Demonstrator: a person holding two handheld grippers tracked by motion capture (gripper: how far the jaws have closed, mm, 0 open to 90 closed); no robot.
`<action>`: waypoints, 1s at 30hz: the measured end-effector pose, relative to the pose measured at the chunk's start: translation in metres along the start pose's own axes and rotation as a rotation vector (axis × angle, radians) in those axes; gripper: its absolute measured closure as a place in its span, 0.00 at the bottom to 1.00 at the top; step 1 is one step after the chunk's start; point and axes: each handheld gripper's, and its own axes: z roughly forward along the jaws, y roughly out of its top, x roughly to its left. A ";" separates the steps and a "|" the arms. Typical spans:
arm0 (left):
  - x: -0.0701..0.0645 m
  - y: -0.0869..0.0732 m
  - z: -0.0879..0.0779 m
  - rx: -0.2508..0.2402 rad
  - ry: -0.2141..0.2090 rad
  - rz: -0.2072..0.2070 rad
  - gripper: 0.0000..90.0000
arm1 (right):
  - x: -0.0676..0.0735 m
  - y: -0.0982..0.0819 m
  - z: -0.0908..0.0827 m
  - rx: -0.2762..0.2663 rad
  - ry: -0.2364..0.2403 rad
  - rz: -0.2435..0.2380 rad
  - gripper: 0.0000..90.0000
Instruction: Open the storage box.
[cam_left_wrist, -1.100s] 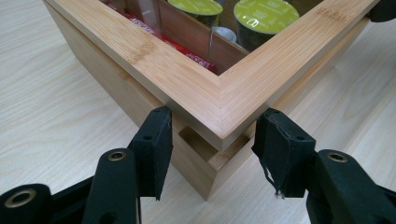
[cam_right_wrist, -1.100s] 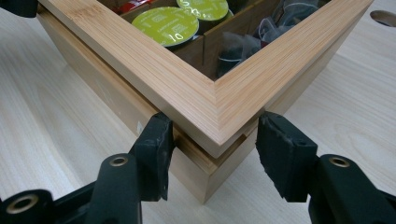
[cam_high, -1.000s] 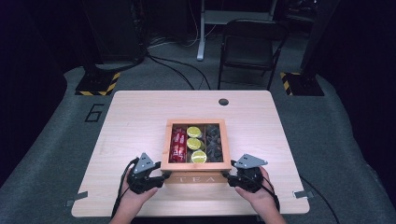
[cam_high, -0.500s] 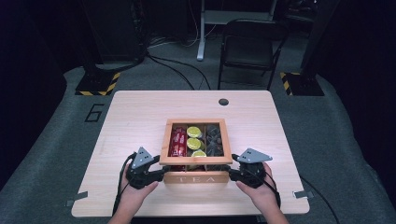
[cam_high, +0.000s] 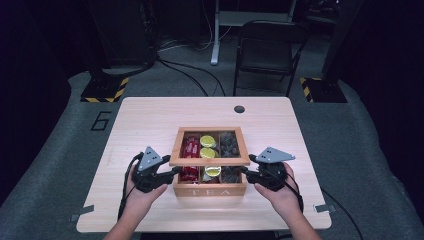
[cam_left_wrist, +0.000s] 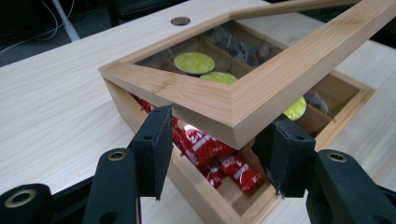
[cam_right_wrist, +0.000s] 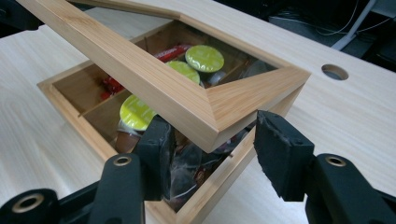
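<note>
Left tongs (cam_high: 176, 171) and right tongs (cam_high: 243, 171) each straddling front corner of lid (cam_high: 209, 161), jaws part-open, pads not clearly pressing. Lid tilting up, front edge raised above tea box (cam_high: 210, 190) sitting on table (cam_high: 150, 120). Red packets (cam_left_wrist: 205, 147), yellow-green pods (cam_right_wrist: 204, 58) showing inside.

tool (cam_right_wrist: 212, 156) under lid corner (cam_right_wrist: 243, 100), lid raised

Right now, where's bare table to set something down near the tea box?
Bare wood left of the tea box to the table edge, right of it likewise, and the wide strip behind, up to the hole. Crowded: the front corners, where left gripper and right gripper meet the lid.
</note>
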 end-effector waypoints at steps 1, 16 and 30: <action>0.004 0.005 -0.001 -0.004 -0.011 -0.007 0.52 | -0.002 0.006 -0.001 -0.005 -0.003 -0.005 0.53; 0.021 0.046 -0.003 -0.037 0.007 0.024 0.56 | -0.020 0.044 0.002 -0.031 -0.037 -0.010 0.60; 0.034 0.067 -0.001 -0.045 -0.009 -0.012 0.58 | -0.034 0.061 0.020 -0.020 -0.077 -0.014 0.62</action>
